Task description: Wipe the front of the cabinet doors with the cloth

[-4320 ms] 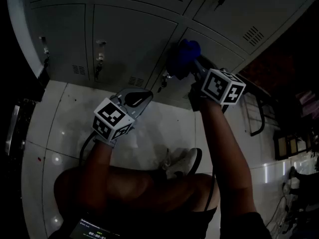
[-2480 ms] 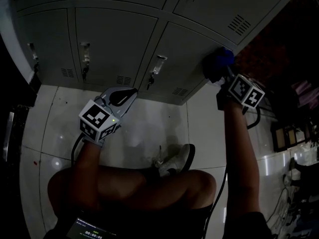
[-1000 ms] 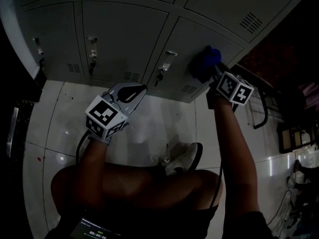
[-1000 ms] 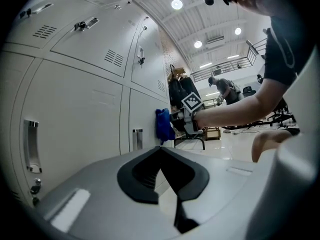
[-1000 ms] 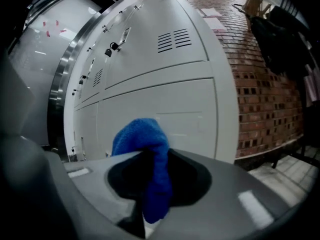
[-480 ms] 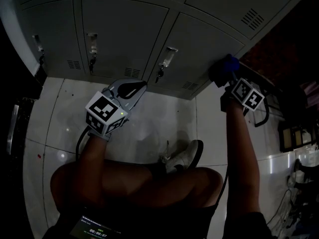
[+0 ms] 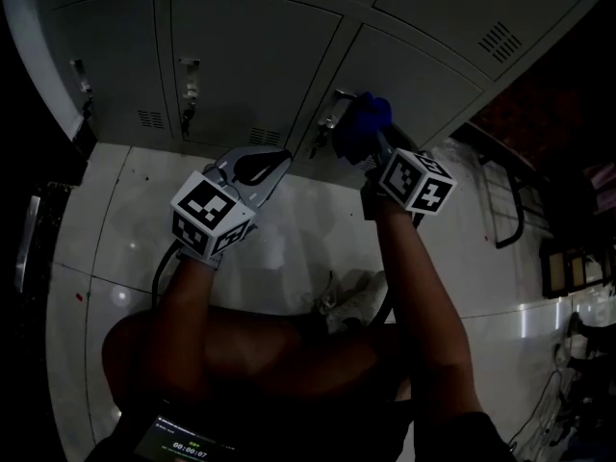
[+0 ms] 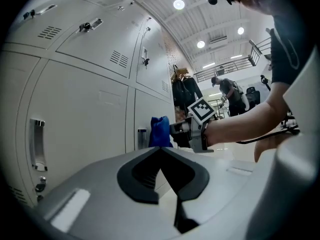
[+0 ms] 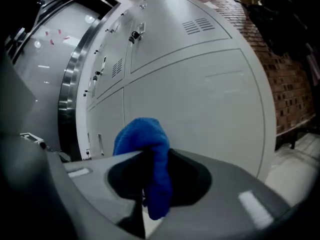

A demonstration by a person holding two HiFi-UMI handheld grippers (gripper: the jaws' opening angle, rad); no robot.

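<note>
Faces a bank of grey metal cabinet doors [image 7: 241, 56] spanning the head view from 10 to 2 o'clock, each with a slotted vent [image 7: 500, 38] and a small latch [image 7: 190, 75]. Holds the blue cloth [image 7: 361, 123] against a lower door at about 1 o'clock of centre, just beside a latch. Pinches that cloth in the right claw [image 9: 150, 184], jaws closed on a fold and the rest bunched above them (apparently touching the panel). Carries the left claw [image 8: 161, 151] at 8 o'clock of the cloth, short of the doors, jaws together on nothing. Stands on glossy white floor tiles [image 7: 106, 219] dotted with reflected light, a pale shoe [image 7: 351, 301] at 6 o'clock. Meets a red brick wall [image 9: 287, 94] at 3 o'clock of the cabinets. Opens, past the last door in the left gripper view, onto hanging dark clothing [image 8: 185, 91], a railing [image 8: 225, 69], round ceiling lights [image 8: 179, 4] and a distant standing person [image 8: 227, 91].
</note>
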